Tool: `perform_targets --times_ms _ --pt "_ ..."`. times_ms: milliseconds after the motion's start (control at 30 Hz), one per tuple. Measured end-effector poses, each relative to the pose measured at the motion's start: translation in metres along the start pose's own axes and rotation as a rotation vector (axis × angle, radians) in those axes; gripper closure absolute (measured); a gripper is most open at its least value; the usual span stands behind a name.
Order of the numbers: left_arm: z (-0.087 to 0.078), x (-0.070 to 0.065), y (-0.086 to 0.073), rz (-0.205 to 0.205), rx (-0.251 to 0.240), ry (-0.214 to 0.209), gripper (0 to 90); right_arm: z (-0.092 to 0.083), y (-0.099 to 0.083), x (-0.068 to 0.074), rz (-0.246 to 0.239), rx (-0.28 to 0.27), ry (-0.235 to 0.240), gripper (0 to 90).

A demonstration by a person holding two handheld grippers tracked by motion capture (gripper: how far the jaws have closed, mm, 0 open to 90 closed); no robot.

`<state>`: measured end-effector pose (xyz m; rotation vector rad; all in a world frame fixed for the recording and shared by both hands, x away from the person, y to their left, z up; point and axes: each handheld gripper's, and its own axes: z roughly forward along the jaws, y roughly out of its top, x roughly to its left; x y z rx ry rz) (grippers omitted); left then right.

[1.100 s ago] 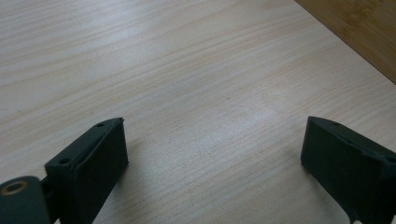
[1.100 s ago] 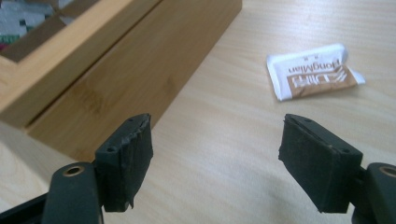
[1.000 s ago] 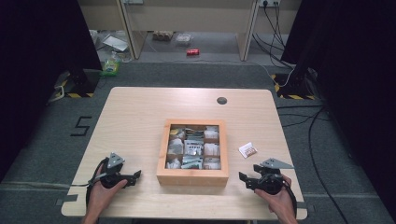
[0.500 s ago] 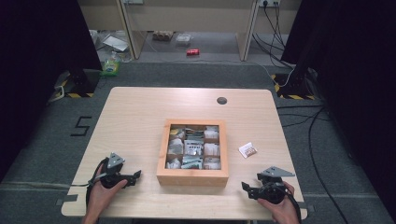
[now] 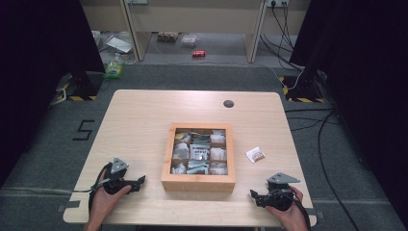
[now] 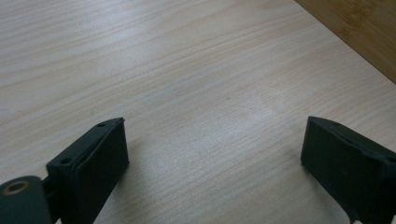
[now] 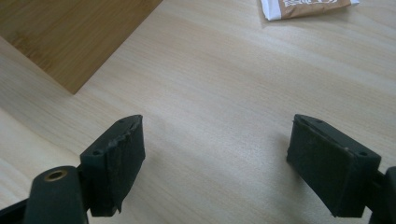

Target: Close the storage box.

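Observation:
A wooden box (image 5: 198, 184) with several compartments of tea sachets sits mid-table. One white-and-brown sachet (image 5: 255, 154) lies loose on the table to its right, and is also at the top edge of the right gripper view as the sachet (image 7: 308, 7). My left gripper (image 5: 141, 181) rests left of the box, pointing at it, open and empty (image 6: 215, 126). My right gripper (image 5: 253, 195) lies near the front edge, right of the box. Its jaws have just been opening and stand wide over bare wood (image 7: 217, 121).
The light wooden table (image 5: 144, 120) has a round cable hole (image 5: 228, 103) at the back. The box's side wall (image 6: 355, 28) lies ahead of the left jaws, and its corner (image 7: 70, 32) ahead-left of the right jaws. Cables and clutter lie on the floor beyond.
The right hand has slid slightly toward the table's near edge. The left hand has stayed put.

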<state>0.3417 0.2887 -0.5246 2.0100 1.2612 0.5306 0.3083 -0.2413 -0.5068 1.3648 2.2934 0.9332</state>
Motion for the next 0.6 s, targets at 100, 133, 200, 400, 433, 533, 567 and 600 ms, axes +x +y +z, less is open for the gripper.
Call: perform_targets --times_ms 100,133,200,400,433,533,567,600 --pt "0.0000 0.0000 0.0000 0.000 0.000 0.000 6.8 0.0022 -0.0011 0.0009 -0.049 0.003 -0.023 14.9" --pt "0.0000 0.0000 0.0000 0.000 0.000 0.000 6.7 0.0031 -0.0017 0.0023 -0.070 0.005 -0.032 12.8" --pt "0.0000 0.0000 0.0000 0.000 0.000 0.000 6.8 0.0042 -0.0019 0.0038 -0.069 0.006 -0.029 10.0" --pt "0.0000 0.0000 0.0000 0.000 0.000 0.000 6.7 0.0051 -0.0025 0.0039 -0.073 0.002 -0.023 8.4" --pt "0.0000 0.0000 0.0000 0.000 0.000 0.000 6.7 0.0052 -0.0025 0.0037 -0.075 0.000 -0.022 8.3" --pt "0.0000 0.0000 0.0000 0.000 0.000 0.000 6.7 0.0053 -0.0027 0.0035 -0.074 -0.001 -0.021 8.1" --pt "0.0000 -0.0001 0.0000 -0.001 0.000 0.000 6.7 0.0053 -0.0027 0.0035 -0.075 -0.001 -0.020 8.1" --pt "0.0000 -0.0001 0.0000 -0.001 0.000 0.000 6.8 0.0054 -0.0027 0.0034 -0.076 -0.001 -0.021 8.1"
